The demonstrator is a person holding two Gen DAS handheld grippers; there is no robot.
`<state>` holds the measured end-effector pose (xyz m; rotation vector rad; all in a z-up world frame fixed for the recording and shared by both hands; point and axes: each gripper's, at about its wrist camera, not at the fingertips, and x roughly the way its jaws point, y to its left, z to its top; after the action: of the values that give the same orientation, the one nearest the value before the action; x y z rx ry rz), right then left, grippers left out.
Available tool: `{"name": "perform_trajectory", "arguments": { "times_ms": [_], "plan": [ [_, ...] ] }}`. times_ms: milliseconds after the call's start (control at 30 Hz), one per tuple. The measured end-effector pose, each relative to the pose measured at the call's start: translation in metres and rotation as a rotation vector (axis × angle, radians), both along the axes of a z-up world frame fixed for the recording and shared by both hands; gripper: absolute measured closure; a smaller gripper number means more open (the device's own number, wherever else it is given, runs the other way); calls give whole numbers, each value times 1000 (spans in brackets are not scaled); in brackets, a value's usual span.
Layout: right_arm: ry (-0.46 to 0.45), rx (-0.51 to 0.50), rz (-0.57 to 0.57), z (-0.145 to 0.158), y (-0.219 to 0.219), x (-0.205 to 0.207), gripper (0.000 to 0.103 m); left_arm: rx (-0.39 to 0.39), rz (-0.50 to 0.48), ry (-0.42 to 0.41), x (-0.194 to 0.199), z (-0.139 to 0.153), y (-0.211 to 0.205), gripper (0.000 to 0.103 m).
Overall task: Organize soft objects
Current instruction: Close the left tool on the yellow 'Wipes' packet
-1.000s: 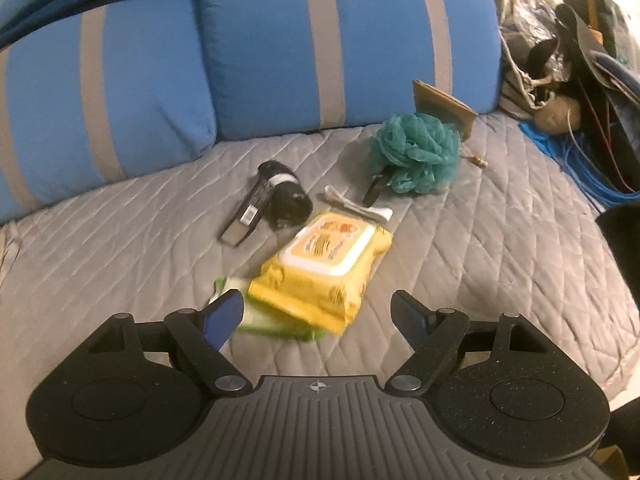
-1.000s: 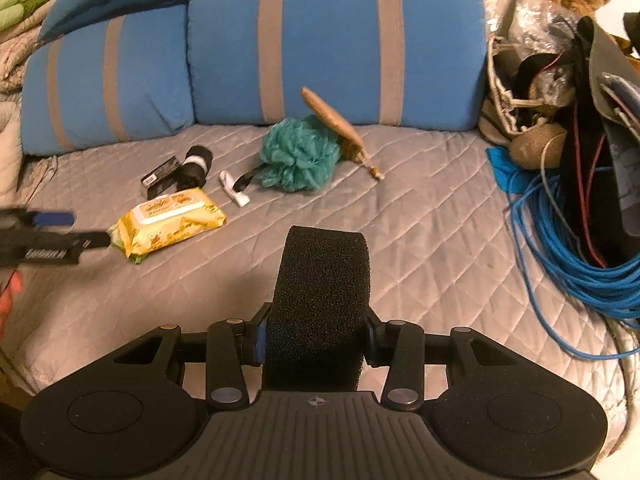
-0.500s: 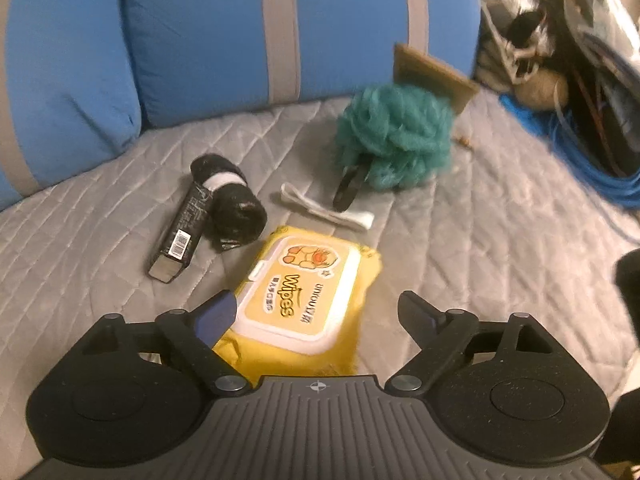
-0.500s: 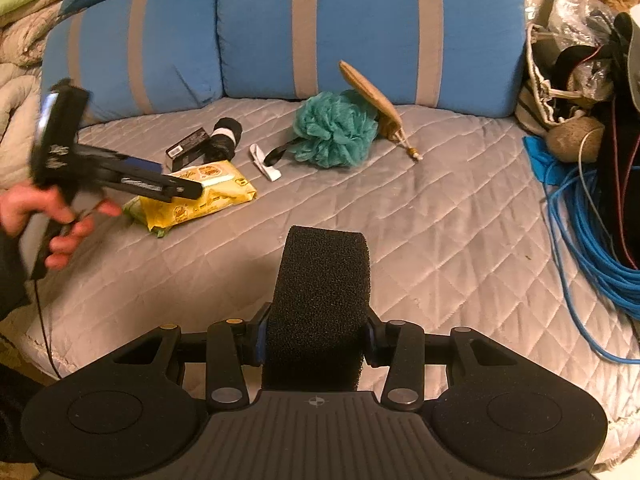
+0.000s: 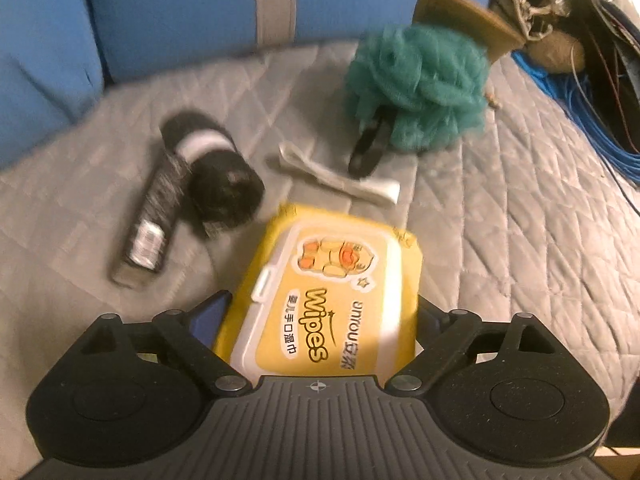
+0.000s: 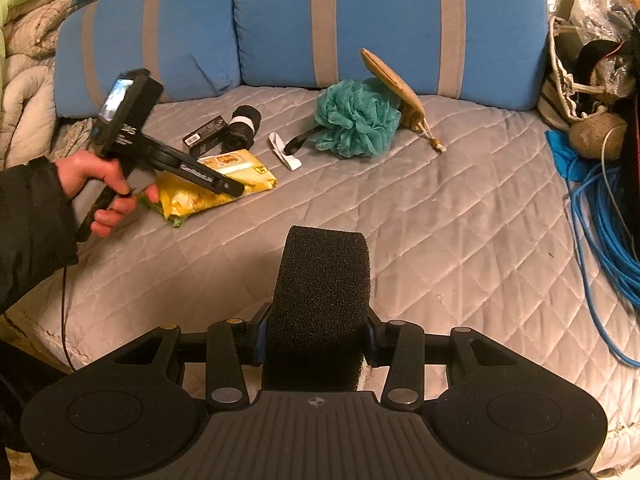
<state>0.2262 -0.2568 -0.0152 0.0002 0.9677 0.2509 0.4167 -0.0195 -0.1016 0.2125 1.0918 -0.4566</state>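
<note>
The wipes pack lies on the quilted bed, between the left gripper's jaws, which have just been opening and do not yet press it. It looks soft, slick-skinned and light; its long sides seem the best hold. At twelve o'clock lies a white strap, at one a teal loofah. The right gripper is clenched on a black sponge.
</note>
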Motion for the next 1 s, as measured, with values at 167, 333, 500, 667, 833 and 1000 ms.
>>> {"name": "perform_trajectory", "arguments": {
  "times_ms": [167, 333, 500, 667, 833, 1000],
  "plan": [
    [-1, 2, 16, 1, 4, -1, 57, 33, -12, -9, -2, -9, -4, 22],
    [-4, 6, 16, 1, 5, 0, 57, 17, 42, -31, -5, 3, -3, 40],
    [-3, 4, 21, 2, 6, -1, 57, 12, 76, -90, -20, 23, -6, 40],
    [1, 6, 14, 1, 7, 0, 57, -11, 88, -122, -41, 42, -14, 40],
    [4, 5, 8, -1, 8, -1, 57, -21, 128, -147, -71, 63, -18, 40],
    [5, 9, -16, -2, 5, -3, 57, -16, 161, -194, -109, 76, -20, 40]
  ]
}}
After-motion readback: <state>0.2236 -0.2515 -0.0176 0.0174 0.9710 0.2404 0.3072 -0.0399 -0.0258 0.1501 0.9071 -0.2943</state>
